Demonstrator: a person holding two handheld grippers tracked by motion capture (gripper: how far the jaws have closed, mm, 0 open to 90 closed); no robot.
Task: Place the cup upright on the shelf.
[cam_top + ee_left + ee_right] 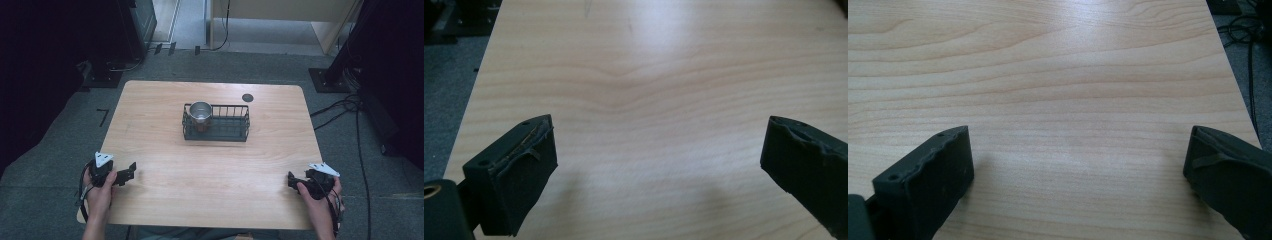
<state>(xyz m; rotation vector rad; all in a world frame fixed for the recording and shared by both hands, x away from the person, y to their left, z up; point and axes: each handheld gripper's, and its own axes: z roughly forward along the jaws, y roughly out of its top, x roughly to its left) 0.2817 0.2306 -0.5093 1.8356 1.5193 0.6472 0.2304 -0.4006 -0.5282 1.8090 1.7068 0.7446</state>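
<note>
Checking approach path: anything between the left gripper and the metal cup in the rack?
Nothing: bare table between left gripper and metal cup, per the high view.

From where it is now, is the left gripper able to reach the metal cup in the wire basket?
Probably yes. The left gripper is open and holds nothing, and only bare table lies between it and the metal cup. The cup stands at the left end of the wire basket, open from above.

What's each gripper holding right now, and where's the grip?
Nothing. The left gripper and the right gripper both stand open over bare table. The metal cup sits apart in the wire basket.
</note>
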